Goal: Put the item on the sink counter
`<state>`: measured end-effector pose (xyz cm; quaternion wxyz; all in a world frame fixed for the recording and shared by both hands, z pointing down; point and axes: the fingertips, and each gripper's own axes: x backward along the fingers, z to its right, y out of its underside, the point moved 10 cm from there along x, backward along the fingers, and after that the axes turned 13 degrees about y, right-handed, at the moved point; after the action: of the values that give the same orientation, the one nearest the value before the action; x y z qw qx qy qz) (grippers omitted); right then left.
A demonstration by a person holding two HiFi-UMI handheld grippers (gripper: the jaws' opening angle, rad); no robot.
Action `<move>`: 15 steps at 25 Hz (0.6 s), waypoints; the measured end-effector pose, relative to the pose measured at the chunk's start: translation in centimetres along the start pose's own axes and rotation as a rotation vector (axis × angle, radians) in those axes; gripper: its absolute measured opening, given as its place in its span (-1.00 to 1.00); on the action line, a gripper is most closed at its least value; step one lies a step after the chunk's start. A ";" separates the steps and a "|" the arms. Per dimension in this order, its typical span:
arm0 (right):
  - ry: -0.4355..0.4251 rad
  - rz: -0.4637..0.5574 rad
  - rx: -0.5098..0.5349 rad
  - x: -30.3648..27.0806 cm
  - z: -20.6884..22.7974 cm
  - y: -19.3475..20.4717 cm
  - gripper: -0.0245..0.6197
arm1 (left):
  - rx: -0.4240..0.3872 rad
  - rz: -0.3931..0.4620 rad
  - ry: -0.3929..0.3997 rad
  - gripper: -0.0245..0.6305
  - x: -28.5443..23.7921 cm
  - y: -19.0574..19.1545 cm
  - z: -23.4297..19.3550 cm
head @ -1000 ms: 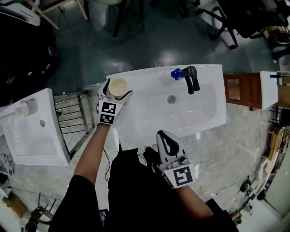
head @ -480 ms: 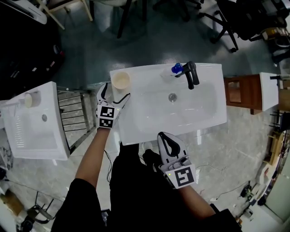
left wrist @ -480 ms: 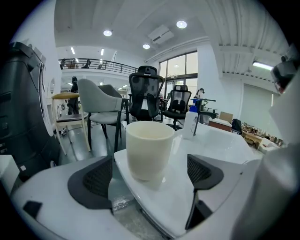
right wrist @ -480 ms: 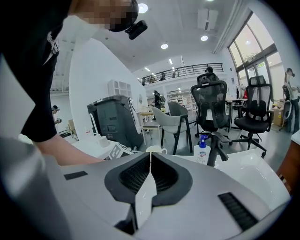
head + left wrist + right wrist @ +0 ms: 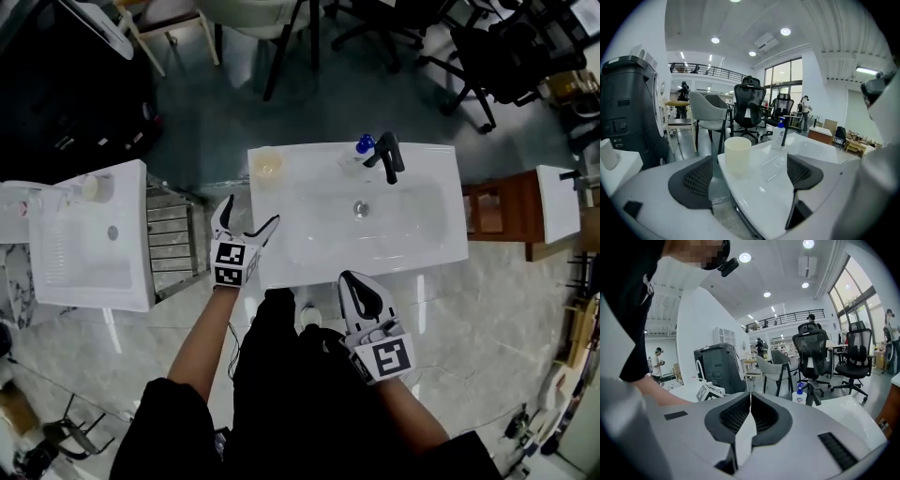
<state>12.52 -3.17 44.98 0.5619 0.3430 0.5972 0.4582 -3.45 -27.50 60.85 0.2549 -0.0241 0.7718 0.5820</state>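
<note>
Low in the centre of the head view, the right claw (image 5: 356, 281) is pressed fully shut, holding nothing. Left of it, the left claw (image 5: 249, 214) gapes wide and empty at the white table's (image 5: 319, 272) left edge. Farther up, the cream cup (image 5: 267, 166) stands upright on the table's upper-left corner.

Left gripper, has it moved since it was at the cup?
Yes. The left gripper has let go and pulled back toward the person, along the sink's left edge. The cup stands at the far corner.
</note>
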 end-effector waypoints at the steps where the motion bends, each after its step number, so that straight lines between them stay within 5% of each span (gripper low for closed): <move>1: -0.001 0.020 0.004 0.7 0.2 -0.2 -0.82 | 0.010 0.012 -0.004 0.56 0.9 -0.5 0.9; 15: -0.009 0.073 -0.034 14.8 1.1 1.6 -0.82 | 0.097 0.194 0.118 0.55 13.9 -4.0 21.6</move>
<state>11.47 11.24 41.23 0.5534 0.3569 0.5739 0.4868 -6.34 -5.54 47.29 0.1524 0.0290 0.8113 0.5637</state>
